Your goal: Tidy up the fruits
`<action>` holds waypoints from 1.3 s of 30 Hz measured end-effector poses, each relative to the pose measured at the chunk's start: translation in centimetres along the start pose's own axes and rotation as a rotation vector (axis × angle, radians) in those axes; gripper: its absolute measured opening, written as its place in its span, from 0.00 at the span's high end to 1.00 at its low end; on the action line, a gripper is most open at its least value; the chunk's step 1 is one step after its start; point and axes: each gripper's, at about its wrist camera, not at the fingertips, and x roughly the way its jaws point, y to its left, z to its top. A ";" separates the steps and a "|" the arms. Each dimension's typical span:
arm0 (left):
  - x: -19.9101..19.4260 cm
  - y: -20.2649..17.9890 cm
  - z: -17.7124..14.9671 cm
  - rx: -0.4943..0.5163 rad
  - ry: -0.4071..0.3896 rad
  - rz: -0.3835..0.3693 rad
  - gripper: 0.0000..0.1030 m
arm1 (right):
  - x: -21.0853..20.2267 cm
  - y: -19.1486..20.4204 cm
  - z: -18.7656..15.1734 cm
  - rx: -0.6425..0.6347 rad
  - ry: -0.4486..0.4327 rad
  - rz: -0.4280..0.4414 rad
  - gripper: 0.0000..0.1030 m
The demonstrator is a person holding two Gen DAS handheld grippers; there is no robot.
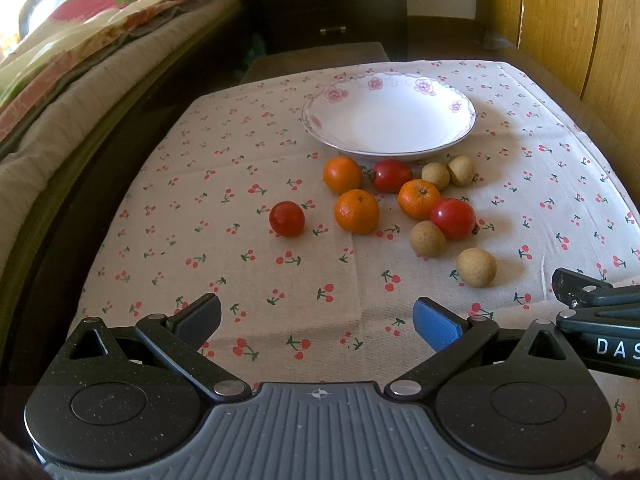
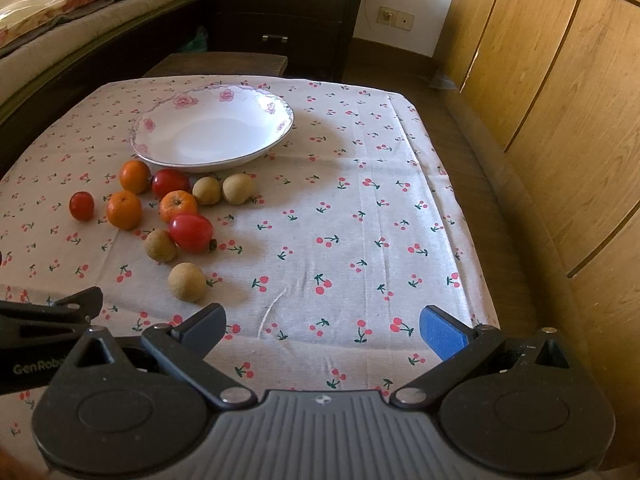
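Observation:
A white plate (image 1: pixel 440 94) (image 2: pixel 160 120) with pink flowers stands empty on the cherry-print cloth. In front of it lie three oranges (image 1: pixel 356 211) (image 2: pixel 124 209), three red tomatoes (image 1: pixel 287 218) (image 2: pixel 190 231) and several tan longans (image 1: pixel 476 267) (image 2: pixel 187 282). One tomato lies apart on the left. My left gripper (image 1: pixel 318 322) hovers open over the near cloth, nothing between its fingers. My right gripper (image 2: pixel 322 330) is open too, right of the fruit, with the nearest longan just beyond its left finger.
A bed with a floral quilt (image 1: pixel 100 12) runs along the left. A dark drawer unit (image 2: pixel 288 12) and a low stool (image 2: pixel 224 62) stand behind the table. Wooden cabinet doors (image 2: pixel 560 80) line the right. The cloth's right half (image 2: pixel 360 200) holds no objects.

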 end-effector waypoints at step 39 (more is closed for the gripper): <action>0.2 1.1 0.2 -0.043 0.011 -0.023 0.00 | 0.2 0.3 0.8 -0.007 -0.008 0.046 0.05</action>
